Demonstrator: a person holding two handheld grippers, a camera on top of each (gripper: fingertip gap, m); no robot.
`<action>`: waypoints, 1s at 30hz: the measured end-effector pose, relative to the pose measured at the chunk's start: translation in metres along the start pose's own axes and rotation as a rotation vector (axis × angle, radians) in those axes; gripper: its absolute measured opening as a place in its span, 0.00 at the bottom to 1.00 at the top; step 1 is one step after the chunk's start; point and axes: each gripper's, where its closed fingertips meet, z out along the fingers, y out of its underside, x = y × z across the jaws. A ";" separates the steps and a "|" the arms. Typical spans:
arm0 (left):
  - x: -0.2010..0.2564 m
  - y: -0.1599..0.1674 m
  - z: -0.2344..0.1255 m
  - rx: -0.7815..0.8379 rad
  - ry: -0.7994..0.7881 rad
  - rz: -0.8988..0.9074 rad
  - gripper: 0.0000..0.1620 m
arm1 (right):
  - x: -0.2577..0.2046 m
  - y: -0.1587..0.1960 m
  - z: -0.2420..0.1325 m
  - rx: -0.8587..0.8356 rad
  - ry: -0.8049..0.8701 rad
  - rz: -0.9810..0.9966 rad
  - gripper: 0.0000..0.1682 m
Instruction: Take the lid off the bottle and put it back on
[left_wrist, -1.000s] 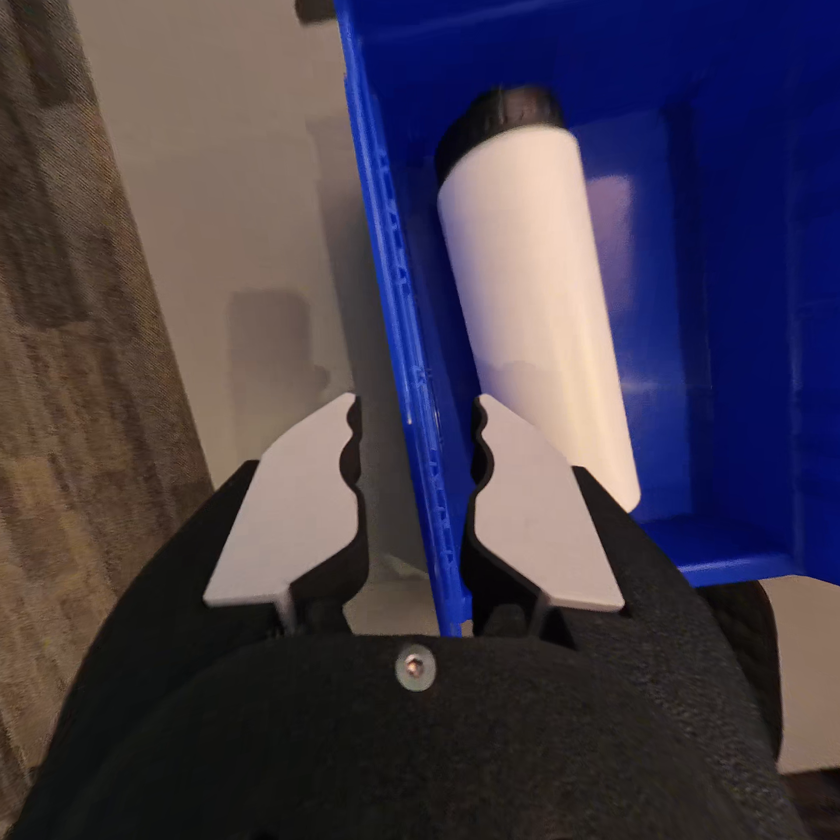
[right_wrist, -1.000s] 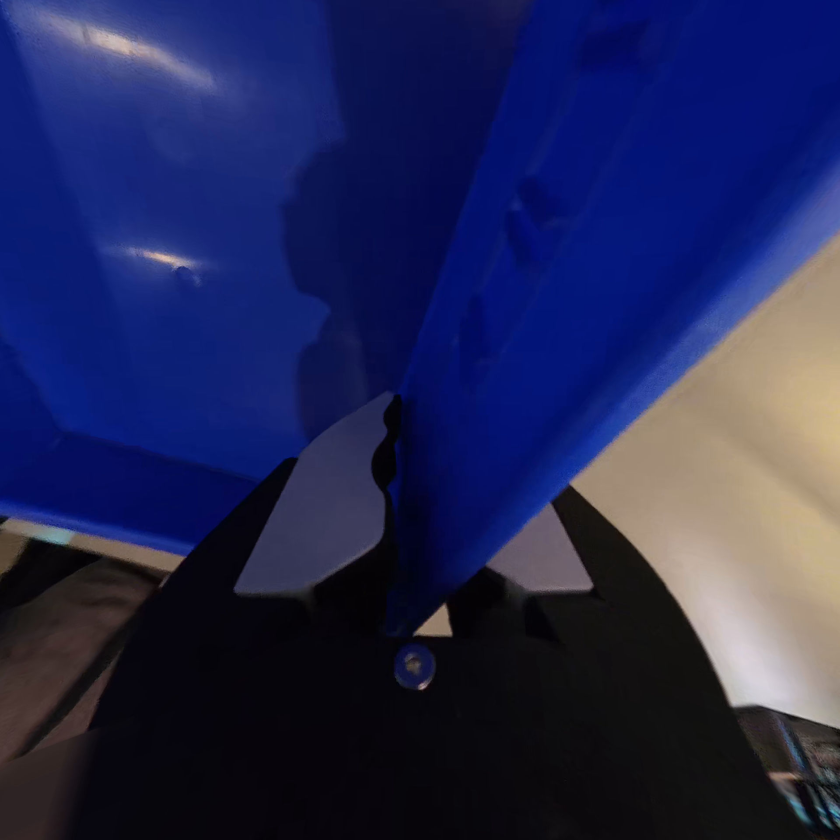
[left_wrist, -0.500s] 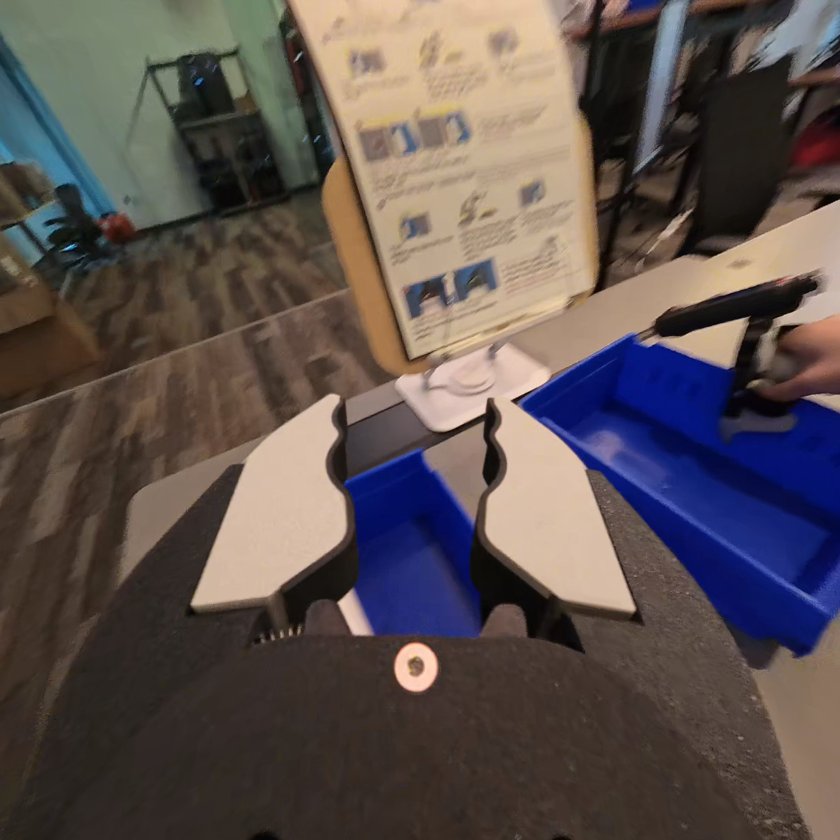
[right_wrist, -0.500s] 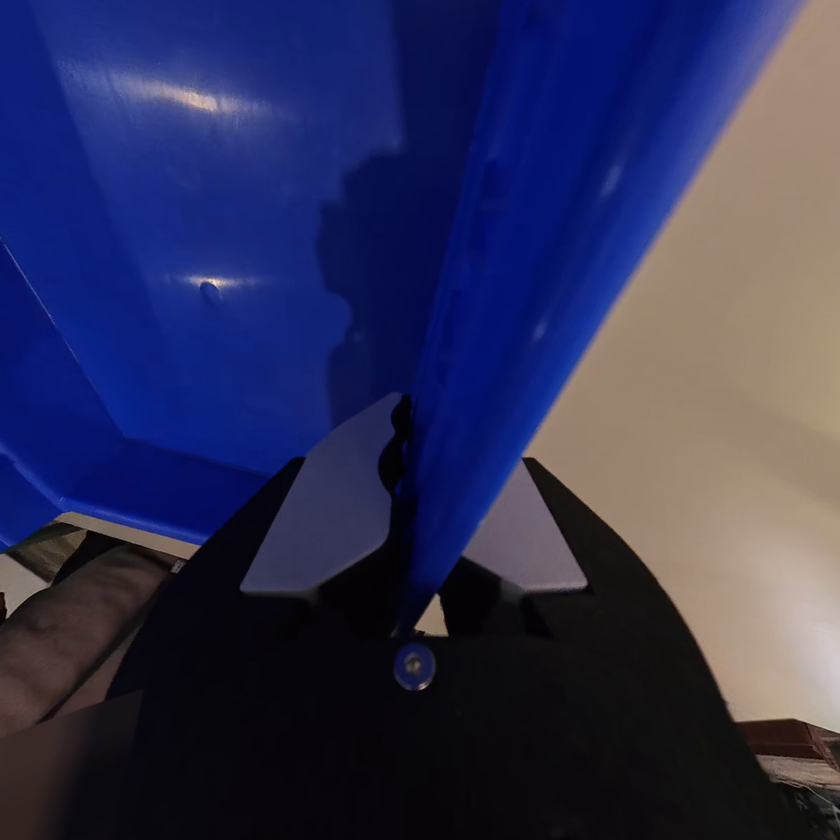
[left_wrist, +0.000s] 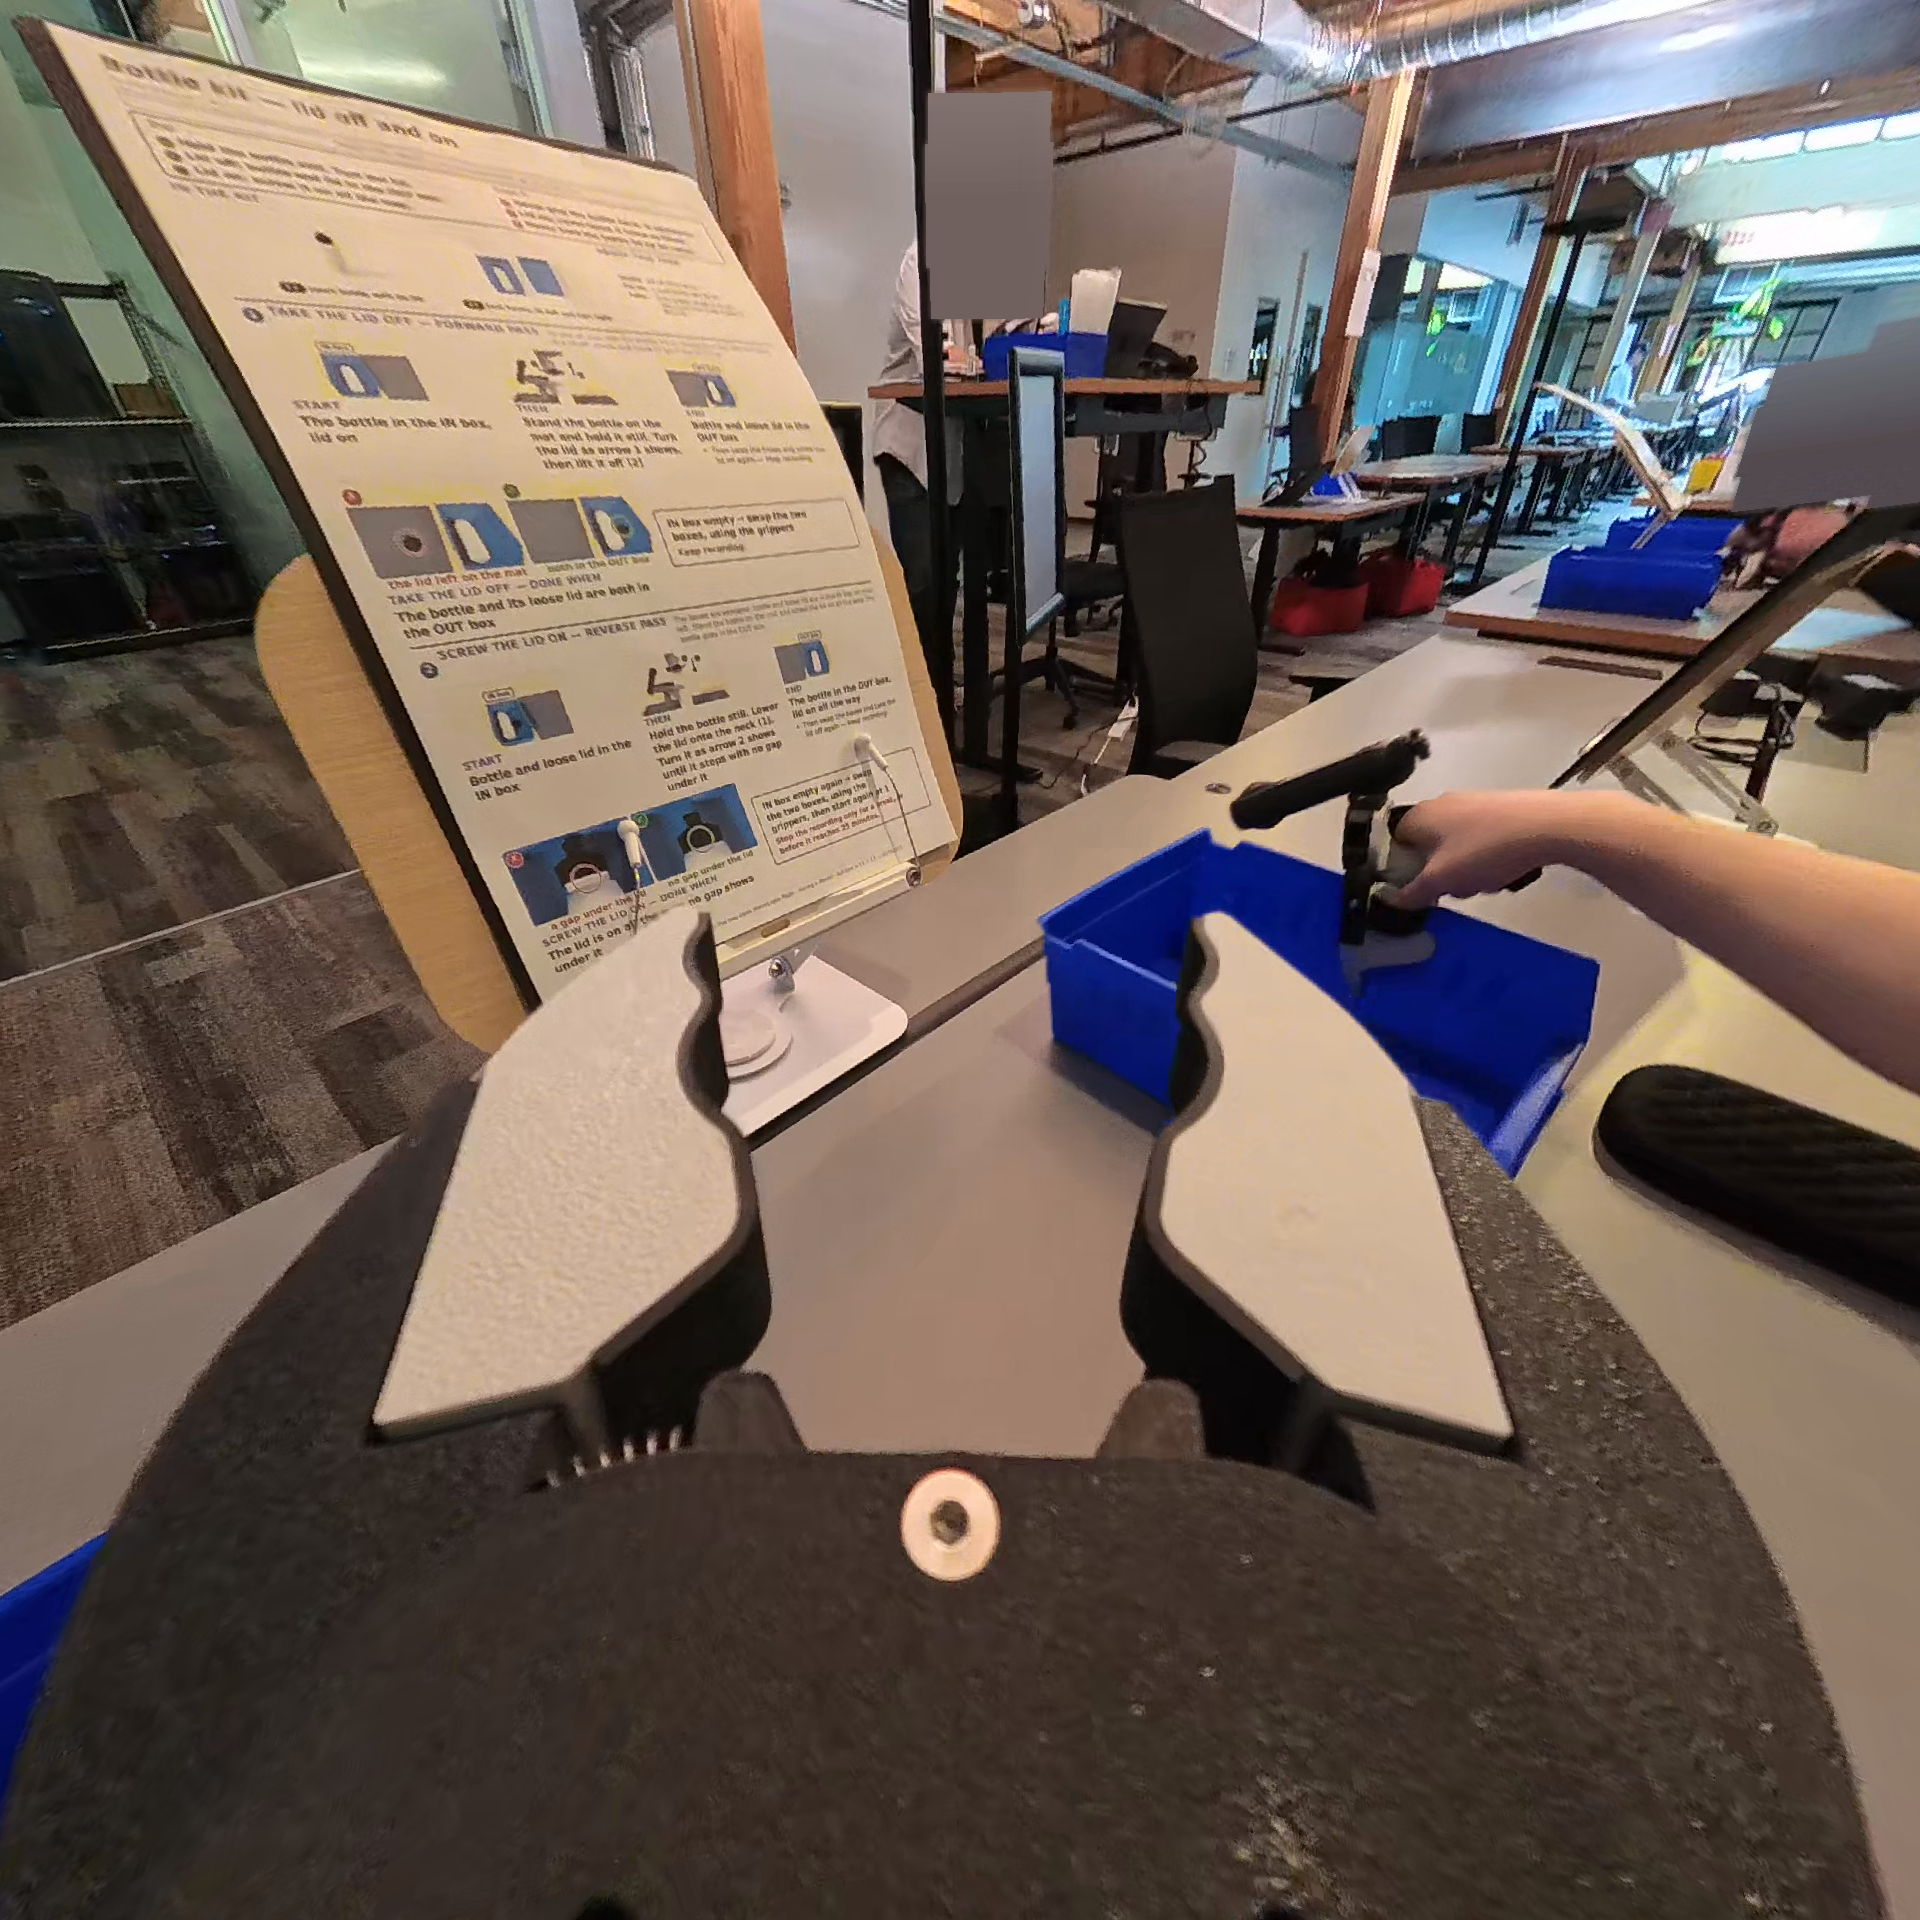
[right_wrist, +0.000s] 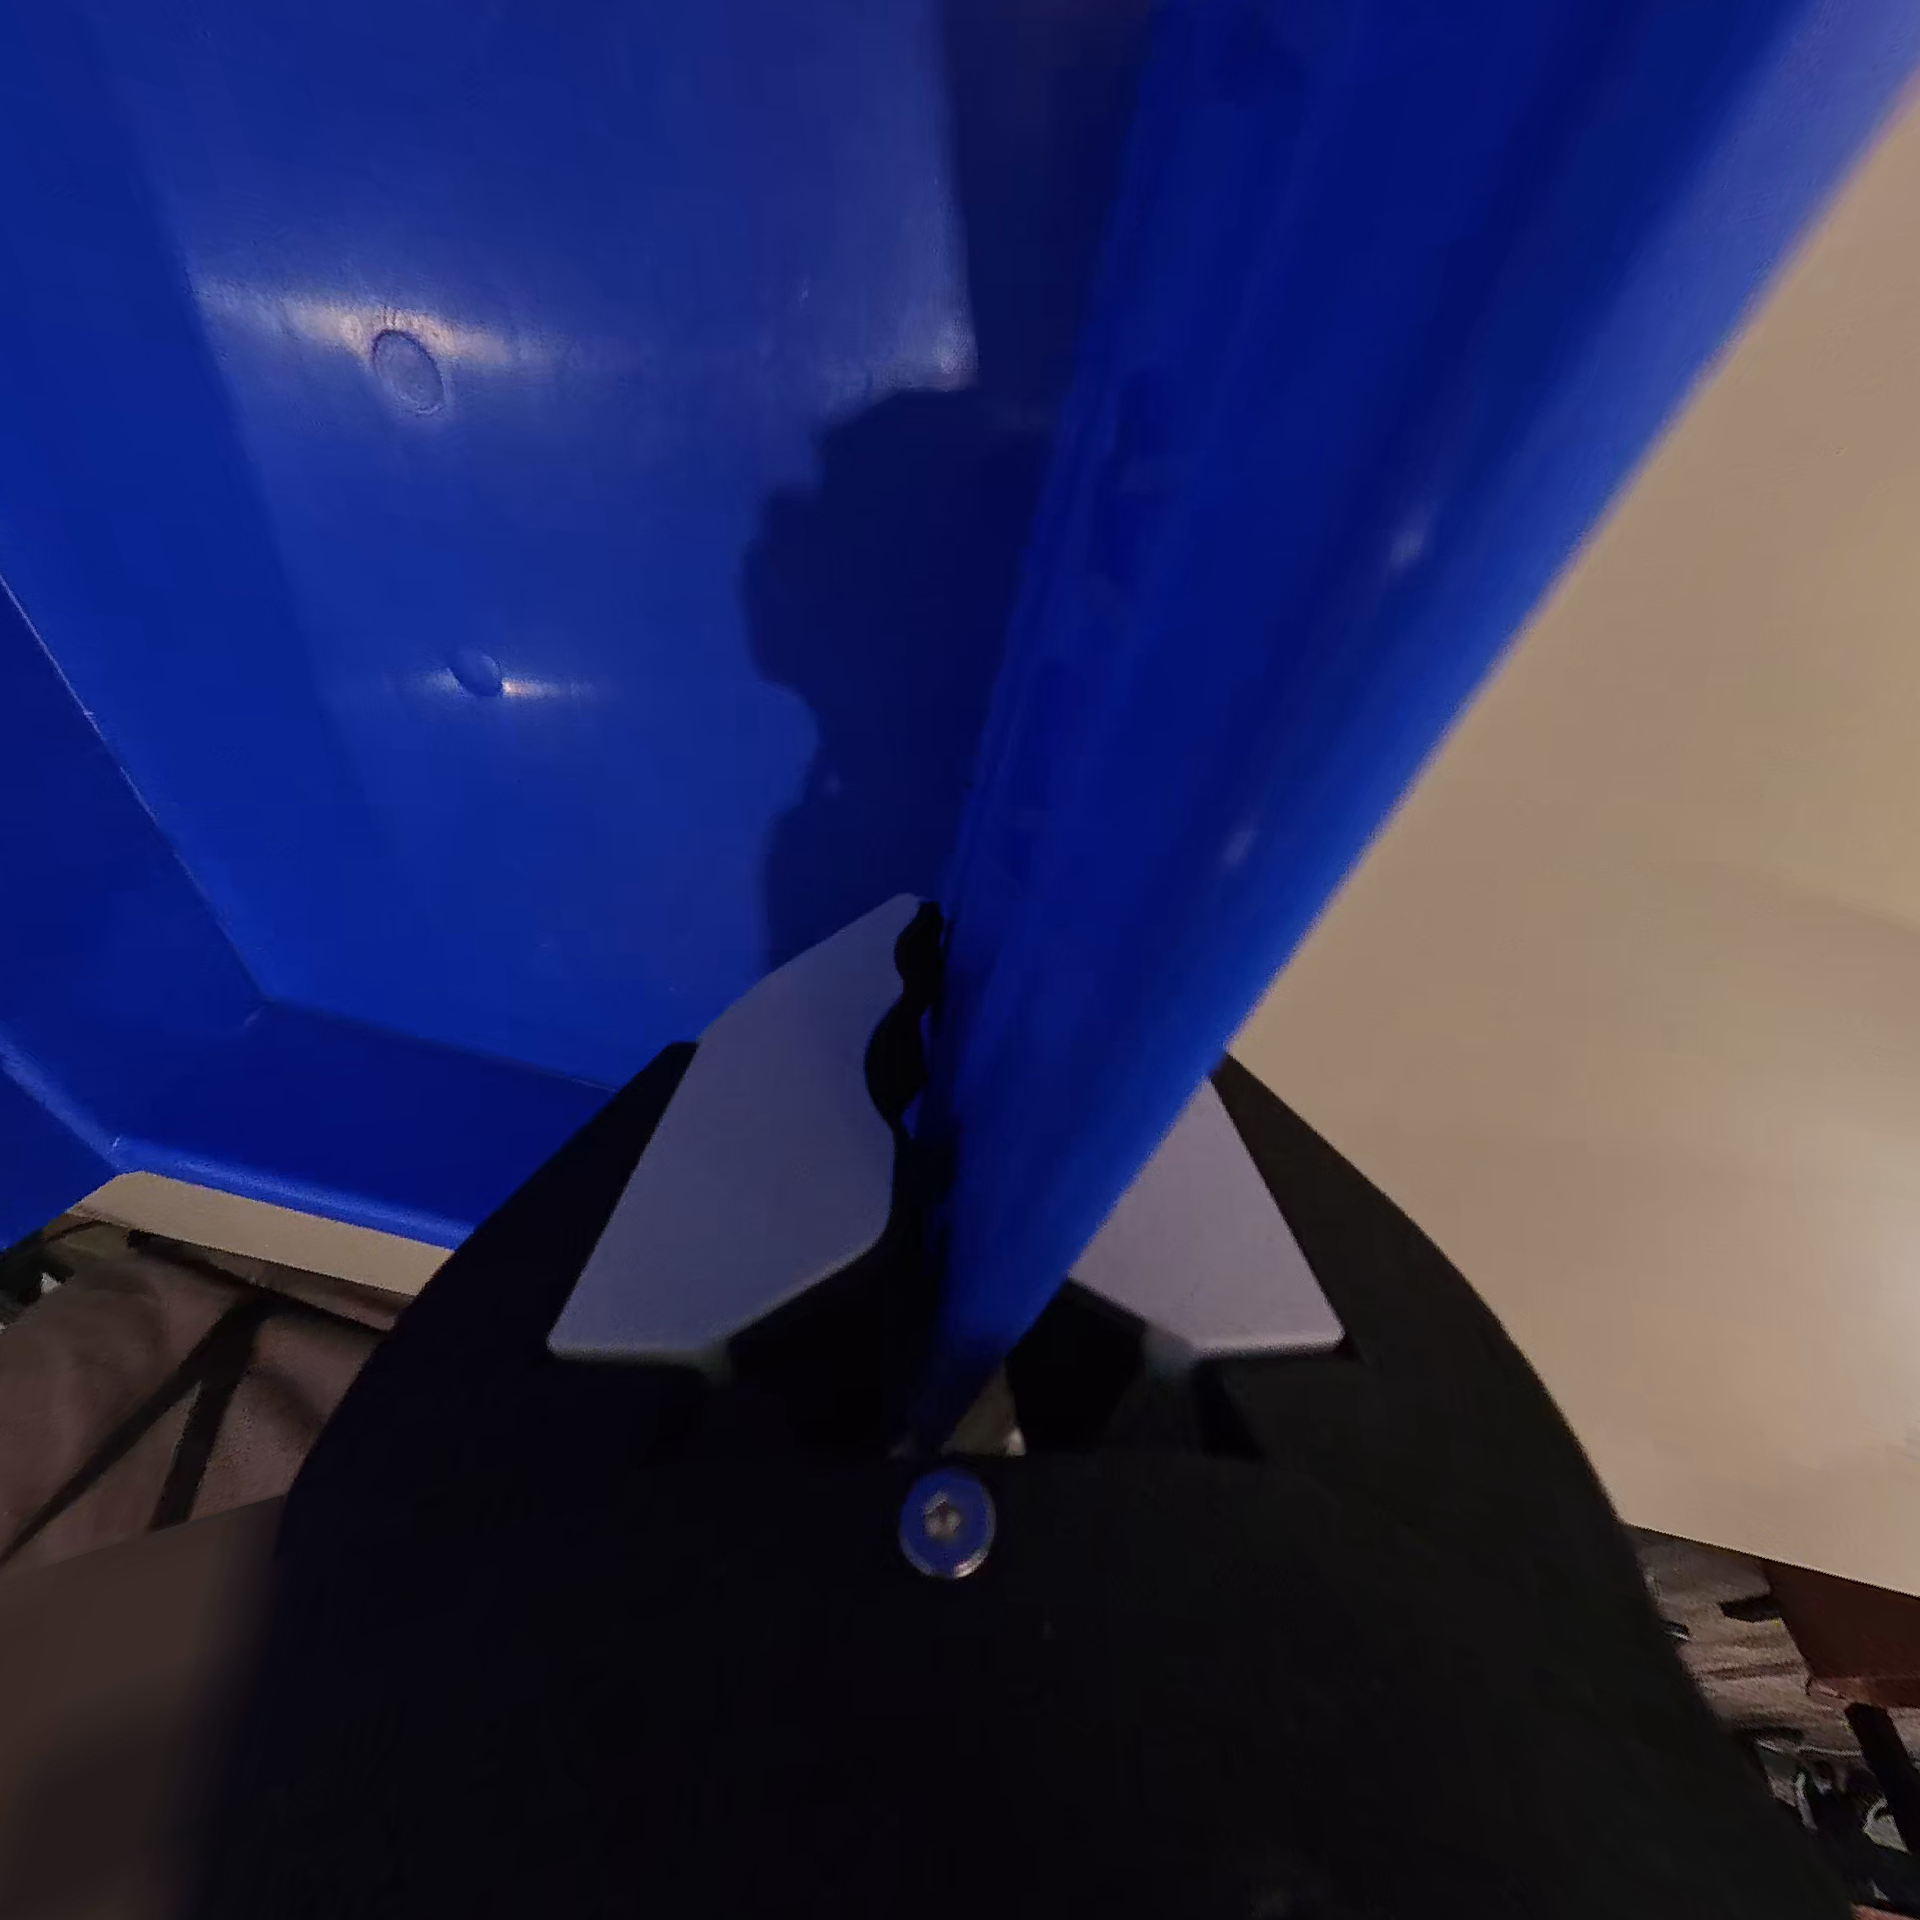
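My left gripper (left_wrist: 951, 935) is open and empty, held above the grey table (left_wrist: 935, 1226) and facing the instruction board. My right gripper (right_wrist: 945, 935) is shut on the side wall of a blue bin (right_wrist: 1195, 623). One finger is inside the bin; the other is mostly hidden behind the wall. In the left wrist view the same bin (left_wrist: 1112, 997) sits on the table to the right, with the right gripper (left_wrist: 1387, 951) clamped on its far wall and a hand holding it. What I see of this bin's inside is bare. The bottle and its lid are not in view.
A large instruction board (left_wrist: 540, 540) stands on a white base (left_wrist: 821, 1029) at the table's far left. A corner of a second blue bin (left_wrist: 31, 1621) shows at the lower left. A black textured rod (left_wrist: 1766, 1174) lies at the right. Desks and chairs stand beyond.
My left gripper has swung up from looking down at the white bottle lying in a blue bin to facing across the table, its jaws wider apart. My right gripper stays clamped on the bin wall.
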 end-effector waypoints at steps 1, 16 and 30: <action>0.000 0.001 0.001 -0.008 -0.004 0.002 0.52 | 0.009 0.003 -0.001 -0.001 0.001 -0.002 0.05; -0.092 0.003 -0.079 -0.066 -0.358 -0.047 0.52 | 0.091 0.028 -0.010 -0.030 0.055 0.081 0.04; -0.106 0.024 -0.089 -0.194 -0.406 -0.057 0.52 | 0.102 0.049 -0.009 -0.072 0.042 0.271 0.04</action>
